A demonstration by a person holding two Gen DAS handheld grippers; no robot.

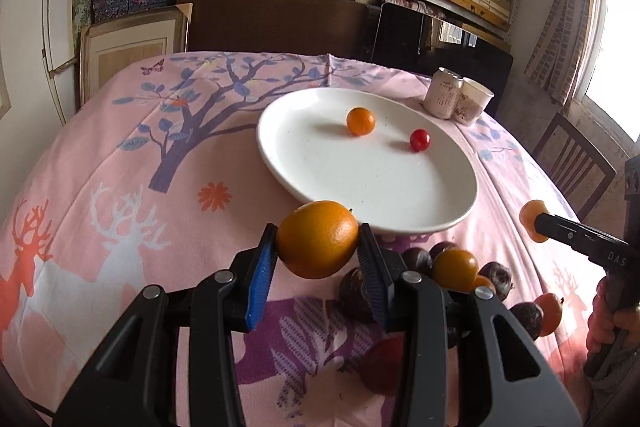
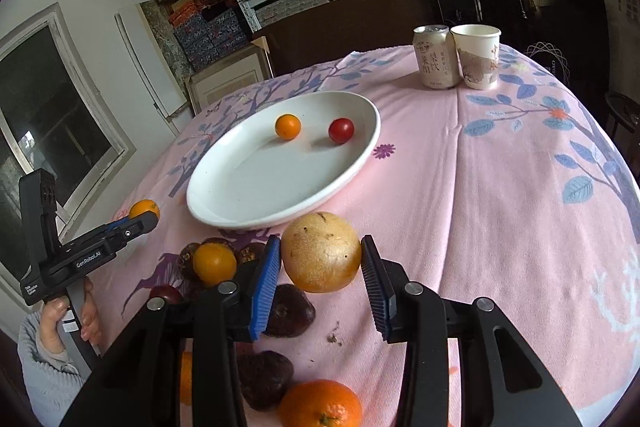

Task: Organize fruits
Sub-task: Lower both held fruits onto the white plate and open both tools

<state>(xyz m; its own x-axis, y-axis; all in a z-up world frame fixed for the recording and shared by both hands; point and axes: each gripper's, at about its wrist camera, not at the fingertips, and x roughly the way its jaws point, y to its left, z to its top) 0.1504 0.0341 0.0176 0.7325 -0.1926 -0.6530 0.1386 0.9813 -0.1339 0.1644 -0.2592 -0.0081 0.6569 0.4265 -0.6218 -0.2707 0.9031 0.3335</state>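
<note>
My left gripper (image 1: 318, 239) is shut on a glossy orange (image 1: 316, 227), held just above the cloth at the near rim of the white plate (image 1: 360, 183). My right gripper (image 2: 322, 251) is shut on a round, speckled golden-yellow fruit (image 2: 320, 247), also in front of the plate (image 2: 260, 187). Each gripper shows in the other's view: the right gripper (image 1: 534, 223) at the right edge, the left gripper (image 2: 146, 215) at the left. On the plate lie a small orange fruit (image 1: 360, 121) and a red cherry tomato (image 1: 419, 140).
Loose fruit lies on the pink tablecloth under the grippers: dark purple fruits (image 2: 288, 311), a yellow-orange one (image 2: 214, 263) and a mandarin (image 2: 320, 407). A drink can (image 2: 436, 57) and a paper cup (image 2: 478, 57) stand at the far edge. A wooden chair (image 1: 576, 167) stands beside the table.
</note>
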